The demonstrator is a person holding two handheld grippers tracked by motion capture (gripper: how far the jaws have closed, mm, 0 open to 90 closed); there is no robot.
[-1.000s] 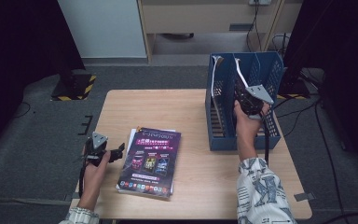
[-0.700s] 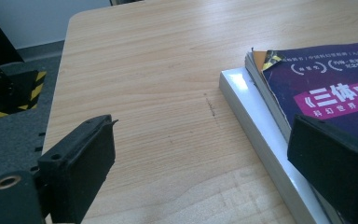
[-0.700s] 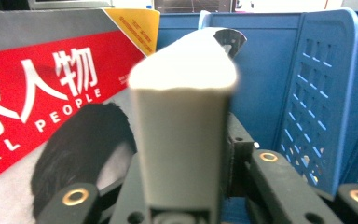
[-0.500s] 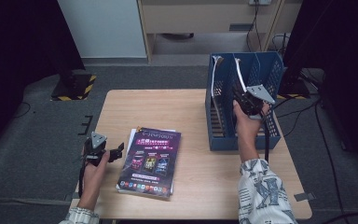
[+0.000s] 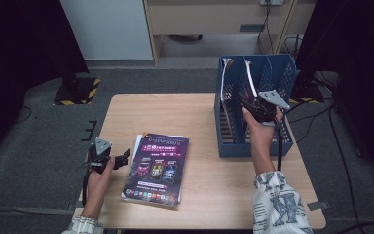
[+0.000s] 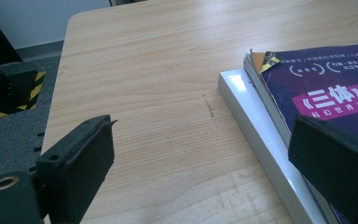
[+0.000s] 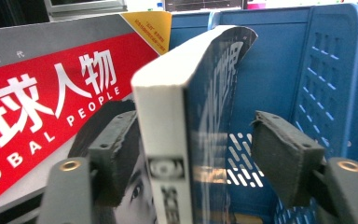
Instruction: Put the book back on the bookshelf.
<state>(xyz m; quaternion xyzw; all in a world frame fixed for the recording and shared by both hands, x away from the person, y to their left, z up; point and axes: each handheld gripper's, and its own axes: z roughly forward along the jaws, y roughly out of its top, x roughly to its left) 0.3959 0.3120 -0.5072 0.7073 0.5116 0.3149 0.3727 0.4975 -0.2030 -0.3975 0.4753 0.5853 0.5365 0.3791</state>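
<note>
My right gripper (image 5: 247, 108) reaches into the blue file rack (image 5: 233, 146), around a thick upright book (image 7: 168, 116) with a white page edge and a dark cover. Its jaws have just been opening. The book stands between them, with the left pad (image 7: 114, 144) close to it and the right pad (image 7: 279, 149) well clear. A red magazine (image 7: 42, 93) stands in the slot beside it. My left gripper (image 5: 122, 160) rests open above the table, just left of a stack of magazines (image 5: 158, 163) topped by a purple cover (image 6: 326, 88).
The rack (image 7: 326, 70) stands at the right rear of the wooden table (image 5: 175, 112) and has several upright dividers. A white book (image 6: 256, 126) lies at the bottom of the stack. Dark floor and cables surround the table.
Both hands have stayed where they were. The book in the rack and the stack on the table have not shifted.
</note>
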